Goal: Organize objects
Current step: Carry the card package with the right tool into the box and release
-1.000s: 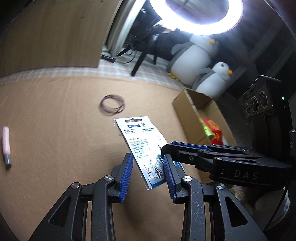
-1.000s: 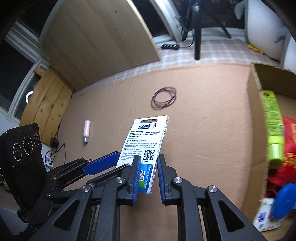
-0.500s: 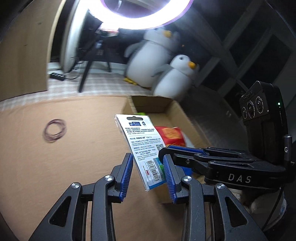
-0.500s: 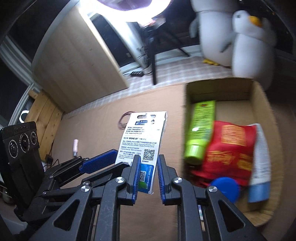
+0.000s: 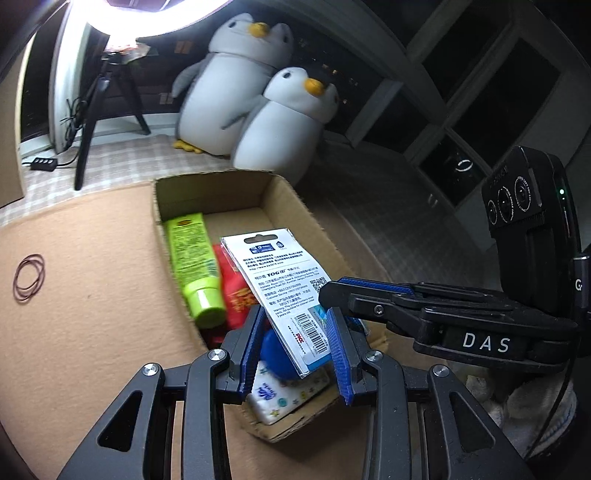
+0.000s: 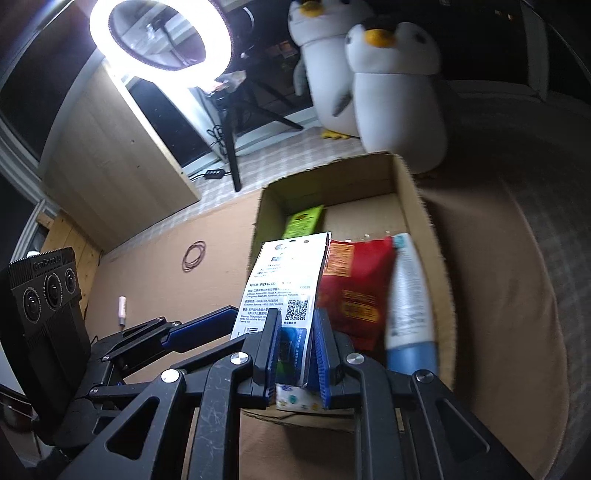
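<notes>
A white and blue blister card point(image 5: 280, 280) with printed text hangs over the open cardboard box point(image 5: 295, 206). My right gripper point(image 6: 294, 354) is shut on the card's point(image 6: 284, 284) lower end. My left gripper point(image 5: 295, 343) is open, its blue pads on either side of the card without pressing it. In the box lie a green tube point(image 5: 192, 266), a red packet point(image 6: 351, 288), a white and blue tube point(image 6: 408, 295), a blue lid point(image 5: 275, 354) and a small tissue pack point(image 5: 284, 395).
Purple rubber bands point(image 5: 29, 275) and a small pink stick point(image 6: 122, 308) lie on the brown mat left of the box. Two plush penguins point(image 5: 273, 107) and a ring light on a tripod point(image 6: 162, 35) stand behind the box.
Both grippers have swung right with the card, from over the open mat to above the box. The right gripper's grip on the card is unchanged.
</notes>
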Available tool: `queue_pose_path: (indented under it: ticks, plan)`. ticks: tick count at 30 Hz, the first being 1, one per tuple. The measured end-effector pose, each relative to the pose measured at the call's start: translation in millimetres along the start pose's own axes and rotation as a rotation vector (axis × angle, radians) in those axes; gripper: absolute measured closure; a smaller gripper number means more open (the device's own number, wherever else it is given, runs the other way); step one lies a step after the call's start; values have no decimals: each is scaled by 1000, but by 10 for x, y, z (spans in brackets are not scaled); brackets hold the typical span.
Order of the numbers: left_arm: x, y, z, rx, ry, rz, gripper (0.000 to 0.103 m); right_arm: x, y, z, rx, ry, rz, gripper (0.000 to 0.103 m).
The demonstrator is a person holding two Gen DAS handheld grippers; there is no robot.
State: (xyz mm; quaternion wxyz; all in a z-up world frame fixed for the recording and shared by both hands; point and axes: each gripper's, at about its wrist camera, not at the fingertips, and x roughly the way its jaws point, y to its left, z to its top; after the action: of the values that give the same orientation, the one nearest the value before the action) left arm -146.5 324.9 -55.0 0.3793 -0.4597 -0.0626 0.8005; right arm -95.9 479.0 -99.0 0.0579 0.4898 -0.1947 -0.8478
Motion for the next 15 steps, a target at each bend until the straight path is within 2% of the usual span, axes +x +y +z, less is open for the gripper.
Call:
queue_pose_path:
  ticks: [7,9,11,15]
  plan:
    - [59,-70,13,11,16,6,64,-74,-103,-27,16,-21,-24,86]
    - [39,-63,0,9,17,13,62,-98,-125,-35,25,-30,-37,83]
    - [5,-40,-23,3,17,13,61,-115,-133,-47,31,-38,-40,76]
    - [-62,13,-55,-1,16,23,61,-114,-97,-67,29,-36,-39,75]
